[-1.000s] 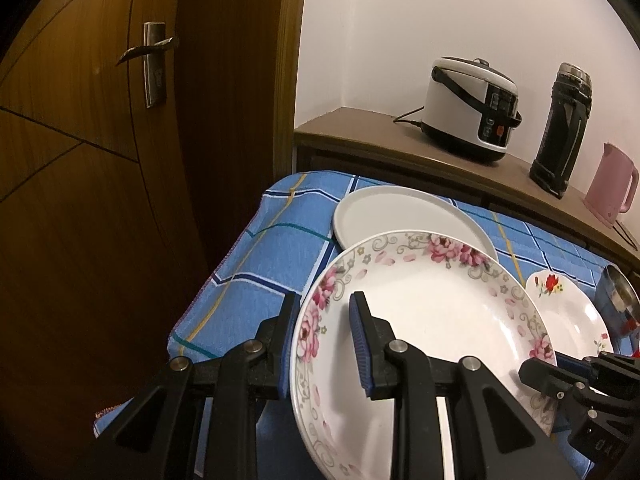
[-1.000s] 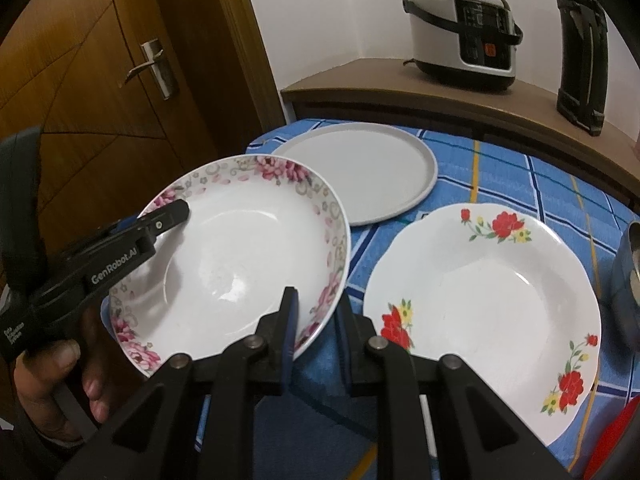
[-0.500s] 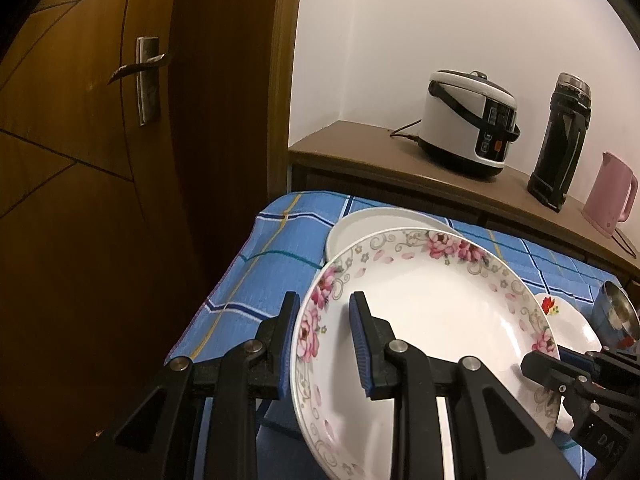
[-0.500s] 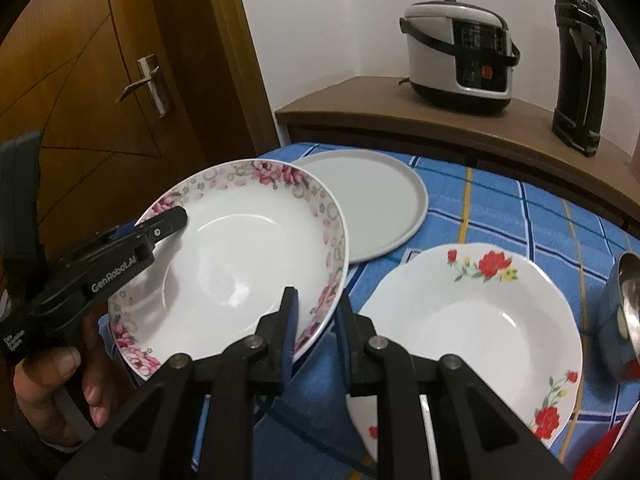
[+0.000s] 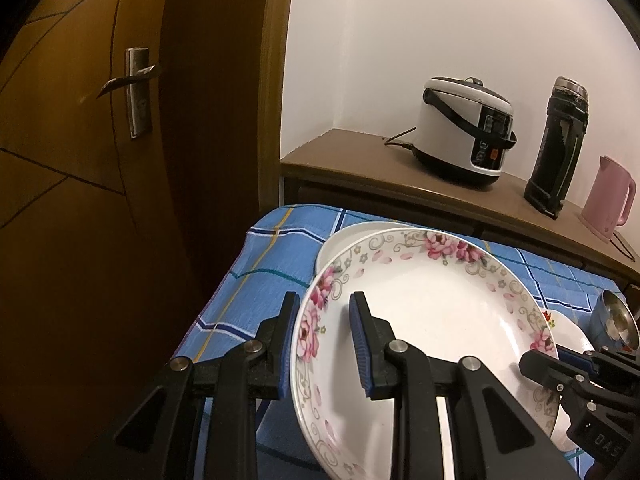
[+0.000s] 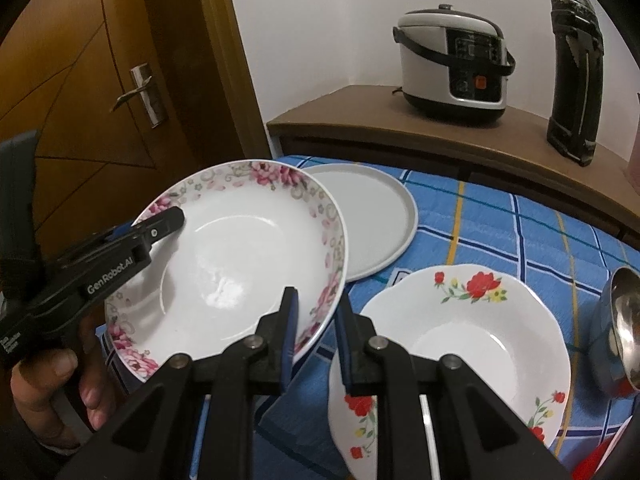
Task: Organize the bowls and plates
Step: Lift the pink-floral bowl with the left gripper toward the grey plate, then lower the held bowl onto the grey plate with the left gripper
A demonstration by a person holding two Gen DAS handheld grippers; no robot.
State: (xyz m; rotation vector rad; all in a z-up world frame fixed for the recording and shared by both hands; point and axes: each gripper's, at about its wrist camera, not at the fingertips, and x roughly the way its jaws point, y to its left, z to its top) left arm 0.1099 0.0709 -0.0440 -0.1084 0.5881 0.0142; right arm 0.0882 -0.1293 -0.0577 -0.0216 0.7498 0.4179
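Observation:
A white bowl with a pink flower rim [image 5: 432, 320] [image 6: 248, 264] is held in the air above the blue checked cloth. My left gripper [image 5: 324, 340] is shut on its left rim. My right gripper [image 6: 316, 340] is shut on its right rim; it shows in the left wrist view [image 5: 560, 372] as well. A plain grey-white plate [image 6: 376, 220] lies on the cloth behind the bowl, partly hidden. A white bowl with red flowers [image 6: 472, 348] lies on the cloth to the right.
A steel cup [image 6: 620, 332] stands at the table's right edge. On the wooden counter [image 6: 360, 120] behind are a rice cooker [image 6: 452, 60], a black flask [image 6: 576, 84] and a pink kettle [image 5: 608, 196]. A wooden door [image 5: 80, 160] is on the left.
Both grippers have lifted the pink-flower bowl higher above the cloth and tilted it a little. The plates on the table have not moved.

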